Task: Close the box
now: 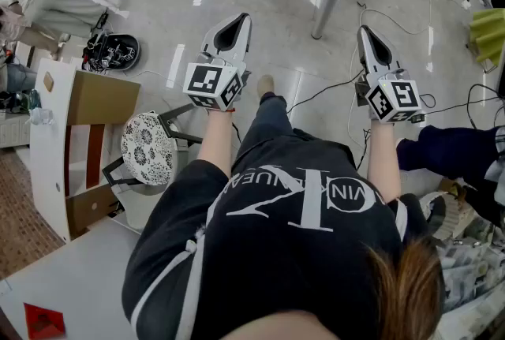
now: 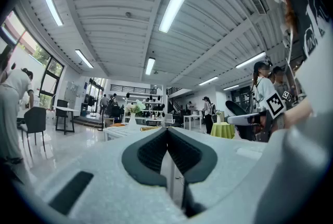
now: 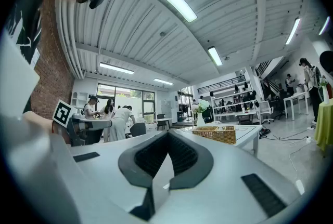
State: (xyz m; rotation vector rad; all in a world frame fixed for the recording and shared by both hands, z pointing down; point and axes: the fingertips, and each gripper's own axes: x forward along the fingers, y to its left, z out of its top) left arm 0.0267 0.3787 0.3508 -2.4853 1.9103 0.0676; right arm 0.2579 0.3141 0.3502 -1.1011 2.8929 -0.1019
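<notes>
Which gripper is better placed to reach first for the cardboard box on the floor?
Left, probably. The left gripper is on the same side as the cardboard box; the right gripper is farther across. Both are shut, empty and level, and neither touches the box.

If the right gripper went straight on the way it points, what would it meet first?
Probably the white table holding the wicker basket, near its corner, across bare floor. Depth is unclear: the right gripper might pass beside it.

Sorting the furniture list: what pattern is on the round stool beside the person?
The stool is white with a dark flowery print, clearest in the head view.
</notes>
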